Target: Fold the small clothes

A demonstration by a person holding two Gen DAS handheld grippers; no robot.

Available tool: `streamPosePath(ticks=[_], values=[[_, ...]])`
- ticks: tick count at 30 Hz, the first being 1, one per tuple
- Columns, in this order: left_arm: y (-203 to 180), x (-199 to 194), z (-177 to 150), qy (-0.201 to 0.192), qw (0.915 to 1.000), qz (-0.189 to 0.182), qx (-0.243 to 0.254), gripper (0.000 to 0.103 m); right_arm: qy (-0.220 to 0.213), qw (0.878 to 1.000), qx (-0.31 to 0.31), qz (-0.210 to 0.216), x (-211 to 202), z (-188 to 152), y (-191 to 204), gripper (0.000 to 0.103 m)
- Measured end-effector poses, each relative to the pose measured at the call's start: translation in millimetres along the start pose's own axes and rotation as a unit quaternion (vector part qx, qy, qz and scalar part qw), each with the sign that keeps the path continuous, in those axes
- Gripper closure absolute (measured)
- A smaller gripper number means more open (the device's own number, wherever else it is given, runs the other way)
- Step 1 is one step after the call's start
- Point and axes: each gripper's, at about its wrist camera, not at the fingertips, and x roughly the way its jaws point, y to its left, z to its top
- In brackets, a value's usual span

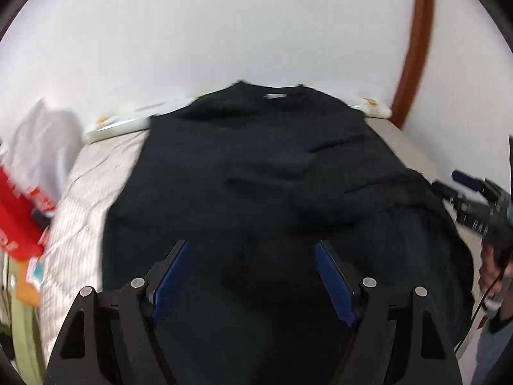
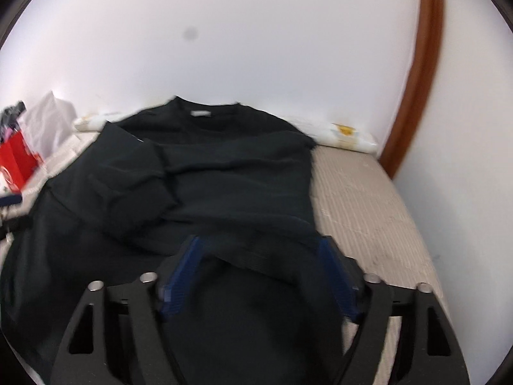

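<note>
Both sleeves of black shirt [image 1: 256, 166] folded in; left claw [image 1: 251, 253] and right claw [image 2: 261, 250] released, hovering near bed [image 2: 368, 199] front edge; next, grasping the hem

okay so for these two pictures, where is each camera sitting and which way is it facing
Left wrist: rides on the left tongs, angled down over the black shirt on the bed toward the white wall; its own open blue fingers show, plus the right tongs and a hand at the right edge.
Right wrist: rides on the right tongs, facing the same way; its own open fingers show.
Shared: shirt, bed, wall, red bag, brown frame.
</note>
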Motion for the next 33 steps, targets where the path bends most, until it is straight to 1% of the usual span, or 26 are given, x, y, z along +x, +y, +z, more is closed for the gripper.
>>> streamPosePath(ticks=[1,2,4,7,11,16,20,22,23,24,25,26,27,28,29,31,33], values=[[-11,5,5,0.000,1.0000,-0.002,0.008,0.026,0.006,1.000,0.000,-0.006,2,-4,-6,0.049],[-19,10,9,0.000,0.9999,-0.001,0.016,0.026,0.013,1.000,0.003,-0.008,3,-7,-11,0.055],[-39,24,15,0.002,0.9995,0.005,0.032,0.026,0.020,1.000,0.014,-0.010,3,-15,-26,0.058],[-61,46,20,0.013,0.9988,-0.003,0.047,0.026,0.010,1.000,0.027,0.002,-5,-27,-42,0.058],[-84,76,25,0.026,0.9978,0.002,0.060,0.026,0.005,0.998,0.054,0.014,-12,-42,-59,0.058],[-97,105,24,0.029,0.9946,0.047,0.088,0.027,-0.003,0.997,0.077,0.018,-29,-62,-78,0.058],[-99,123,24,0.037,0.9939,0.056,0.088,0.028,-0.005,0.996,0.089,0.010,-36,-69,-90,0.057],[-101,128,25,0.029,0.9935,0.065,0.089,0.028,-0.005,0.996,0.092,0.008,-38,-71,-93,0.057],[-102,128,25,0.024,0.9932,0.069,0.090,0.032,-0.005,0.996,0.092,0.008,-38,-71,-93,0.057],[-102,129,26,0.022,0.9927,0.075,0.092,0.041,-0.003,0.996,0.092,0.008,-37,-70,-92,0.057],[-103,129,27,0.018,0.9918,0.085,0.094,0.048,0.000,0.996,0.091,0.007,-36,-69,-90,0.057],[-101,127,28,0.014,0.9912,0.089,0.096,0.064,0.002,0.996,0.089,0.007,-35,-68,-88,0.057],[-101,124,31,0.015,0.9919,0.078,0.099,0.080,0.002,0.996,0.087,0.007,-34,-67,-87,0.057],[-98,119,34,0.016,0.9932,0.063,0.097,0.087,0.002,0.996,0.084,0.008,-35,-65,-85,0.057],[-95,112,37,0.011,0.9942,0.057,0.090,0.088,0.001,0.997,0.082,0.008,-35,-62,-82,0.057],[-80,90,46,-0.017,0.9952,0.059,0.076,0.089,-0.003,0.997,0.072,0.008,-36,-55,-73,0.057],[-57,66,55,-0.043,0.9956,0.063,0.055,0.089,-0.008,0.998,0.063,0.008,-38,-47,-65,0.058]])
